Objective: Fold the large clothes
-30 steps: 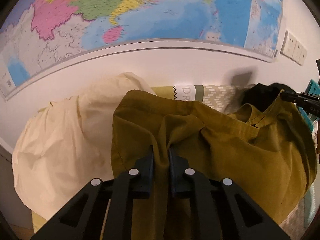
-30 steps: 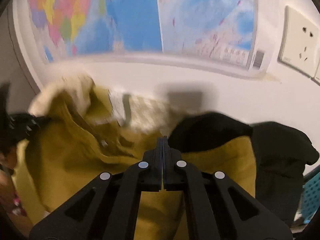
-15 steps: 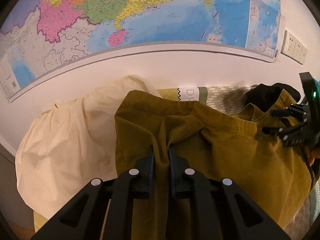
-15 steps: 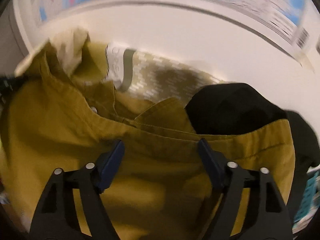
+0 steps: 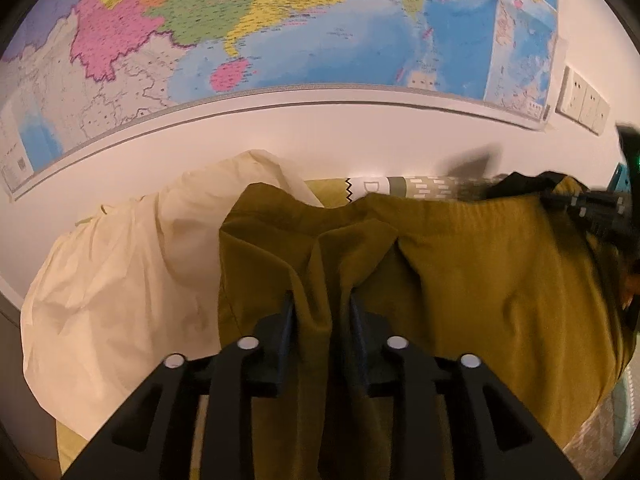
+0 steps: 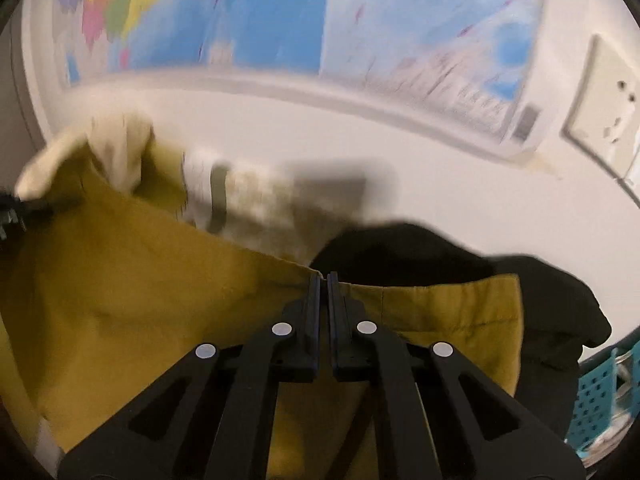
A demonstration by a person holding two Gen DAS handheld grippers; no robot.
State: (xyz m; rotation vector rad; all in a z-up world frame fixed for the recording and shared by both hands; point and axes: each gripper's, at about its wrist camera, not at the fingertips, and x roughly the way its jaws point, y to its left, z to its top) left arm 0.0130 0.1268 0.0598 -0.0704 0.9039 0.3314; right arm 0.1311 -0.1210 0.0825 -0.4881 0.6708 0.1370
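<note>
Below a wall map (image 5: 280,32), both grippers' jaws are clamped on the mustard garment (image 5: 480,280), left (image 5: 320,312) and right (image 6: 323,284).

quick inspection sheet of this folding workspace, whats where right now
surface: mostly covered by clothes; patterned mat shows at the back
job's things: mustard garment spread between both grippers
clutter: cream garment on the left, black garment on the right, teal basket
grippers: left gripper shut on a mustard fold; right gripper shut on its edge
cables: nothing seen
surroundings: wall map, wall sockets
</note>
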